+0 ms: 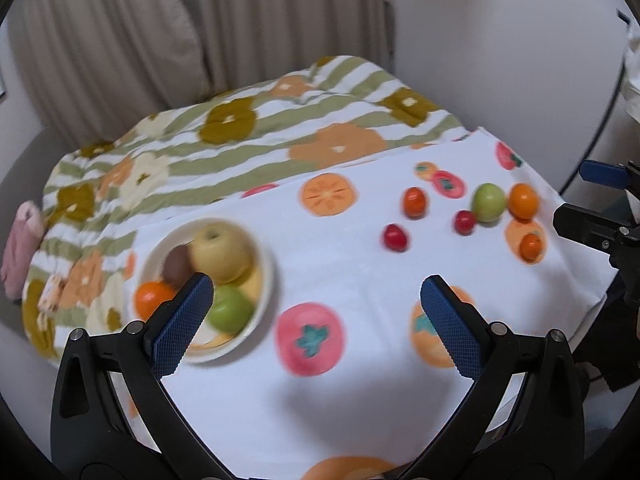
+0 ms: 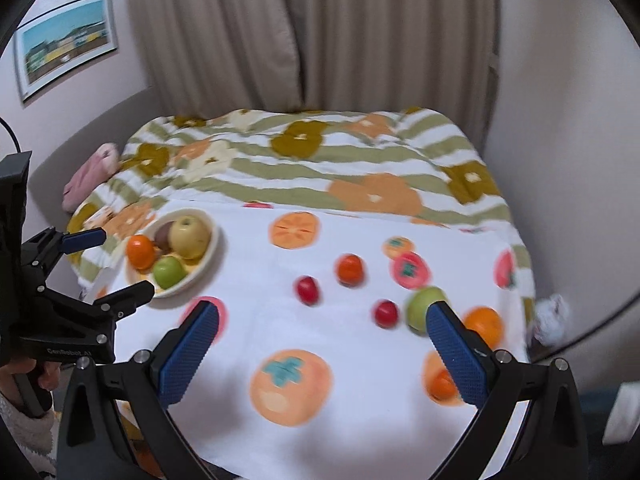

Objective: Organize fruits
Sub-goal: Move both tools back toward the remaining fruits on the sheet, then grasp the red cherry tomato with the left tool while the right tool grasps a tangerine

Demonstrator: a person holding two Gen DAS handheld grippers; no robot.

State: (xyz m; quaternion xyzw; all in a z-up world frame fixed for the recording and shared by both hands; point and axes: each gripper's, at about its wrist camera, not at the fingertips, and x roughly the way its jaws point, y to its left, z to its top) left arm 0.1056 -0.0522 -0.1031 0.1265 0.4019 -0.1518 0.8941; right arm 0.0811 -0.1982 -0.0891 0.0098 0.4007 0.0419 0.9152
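A cream bowl (image 1: 266, 264) (image 2: 214, 248) at the left holds a yellow apple (image 1: 218, 254), a brown fruit (image 1: 178, 266), an orange (image 1: 154, 300) and a green apple (image 1: 232, 308). Loose on the white printed cloth (image 1: 340, 380) to the right lie two small red fruits (image 2: 308, 290) (image 2: 386, 314), an orange-red one (image 2: 350, 270), a green apple (image 2: 420, 308), an orange (image 2: 484, 326) and a small orange (image 2: 442, 384). My left gripper (image 1: 316, 284) hovers open beside the bowl. My right gripper (image 2: 322, 310) hovers open near the loose fruits. Both are empty.
A striped flower-print quilt (image 1: 280, 132) covers the bed behind the cloth, with a pink item (image 1: 20, 248) at its left end. Curtains hang at the back and a picture (image 2: 66, 44) is on the left wall. A hand (image 2: 44, 376) holds the left gripper's handle.
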